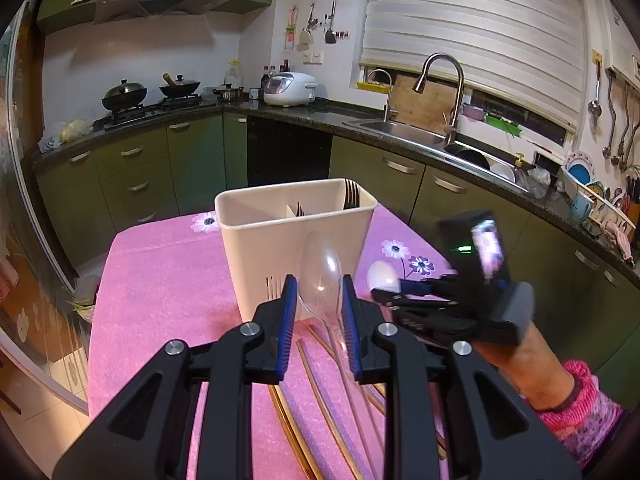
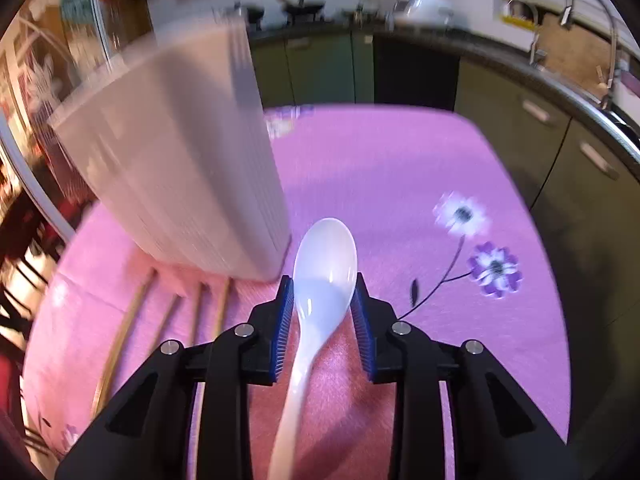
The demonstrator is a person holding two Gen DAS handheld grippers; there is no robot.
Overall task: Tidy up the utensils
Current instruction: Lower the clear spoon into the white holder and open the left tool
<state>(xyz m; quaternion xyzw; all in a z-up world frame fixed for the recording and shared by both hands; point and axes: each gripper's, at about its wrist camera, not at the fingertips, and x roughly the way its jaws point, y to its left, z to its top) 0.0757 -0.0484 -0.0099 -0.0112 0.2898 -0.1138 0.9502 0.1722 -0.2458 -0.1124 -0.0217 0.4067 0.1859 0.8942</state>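
A cream utensil holder (image 1: 296, 236) stands on the pink tablecloth (image 1: 168, 280) with dark forks (image 1: 351, 194) in its back compartments. My left gripper (image 1: 320, 300) is shut on a clear plastic spoon (image 1: 320, 276), held just in front of the holder. My right gripper (image 2: 323, 300) is shut on a white spoon (image 2: 322, 272), beside the holder's right lower corner (image 2: 180, 168). The right gripper with its white spoon (image 1: 382, 276) also shows in the left wrist view. Several wooden chopsticks (image 1: 320, 408) lie on the cloth under my left gripper; they also show in the right wrist view (image 2: 168, 320).
The table's far and right edges drop off toward green kitchen cabinets (image 1: 440, 188). A sink and faucet (image 1: 440, 92) are at the back right, a stove with woks (image 1: 152, 96) at the back left. A glass door (image 1: 24, 200) stands to the left.
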